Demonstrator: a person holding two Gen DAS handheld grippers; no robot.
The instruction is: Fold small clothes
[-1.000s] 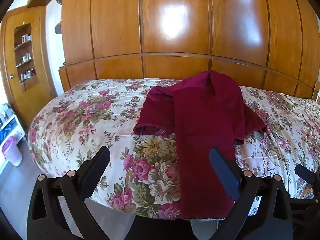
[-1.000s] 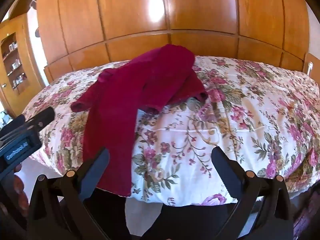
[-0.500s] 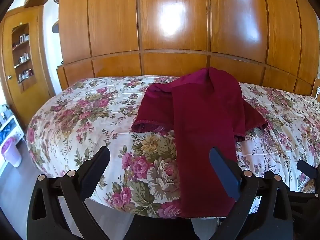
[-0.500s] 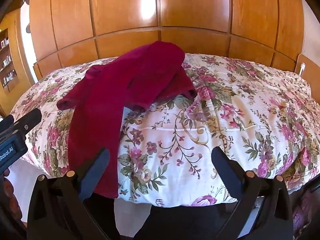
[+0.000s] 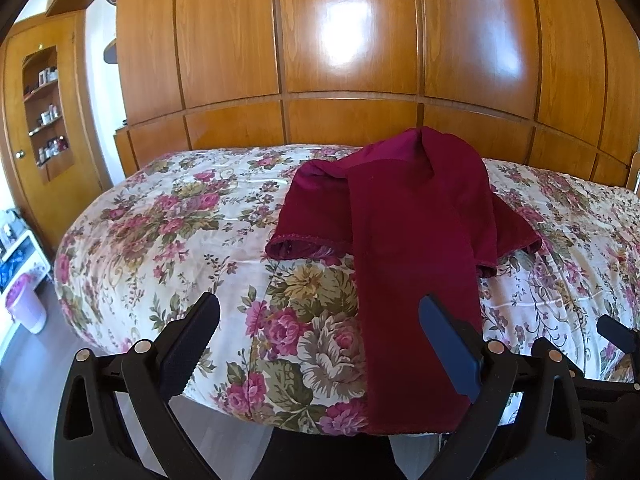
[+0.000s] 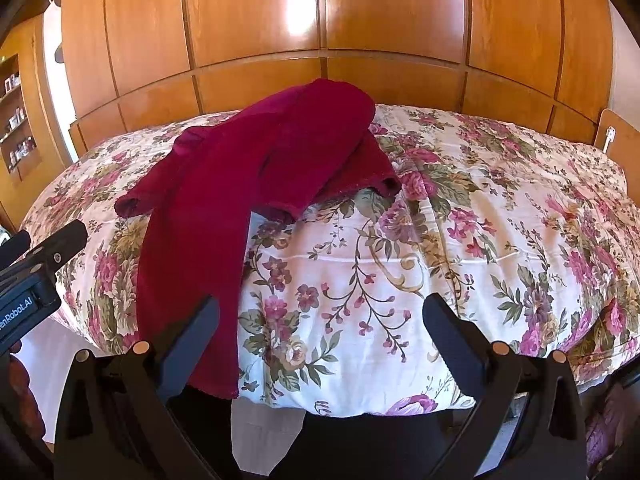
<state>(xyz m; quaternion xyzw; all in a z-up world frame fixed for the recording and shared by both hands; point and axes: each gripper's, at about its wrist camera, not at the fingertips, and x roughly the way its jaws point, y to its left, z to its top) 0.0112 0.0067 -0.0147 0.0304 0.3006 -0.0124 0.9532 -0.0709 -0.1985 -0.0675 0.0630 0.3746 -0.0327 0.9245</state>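
Note:
A dark red short-sleeved garment [image 5: 412,240] lies rumpled on the floral bedspread [image 5: 168,232], partly folded lengthwise, its lower part hanging over the bed's near edge. It also shows in the right wrist view [image 6: 224,200]. My left gripper [image 5: 320,332] is open and empty, held in front of the bed's edge just left of the hanging part. My right gripper [image 6: 320,332] is open and empty, in front of the bed's edge to the right of the garment. The left gripper's body [image 6: 32,272] shows at the left edge of the right wrist view.
A tall glossy wooden wardrobe wall [image 5: 344,52] stands behind the bed. A wooden cabinet with small shelves [image 5: 44,108] is at the left. A pink bucket [image 5: 24,308] stands on the floor at lower left. Bedspread [image 6: 500,220] spreads wide to the right of the garment.
Both grippers have shifted slightly relative to the bed, the right one drifting rightward so the garment sits further left in its view. Both stay open. The garment has not moved.

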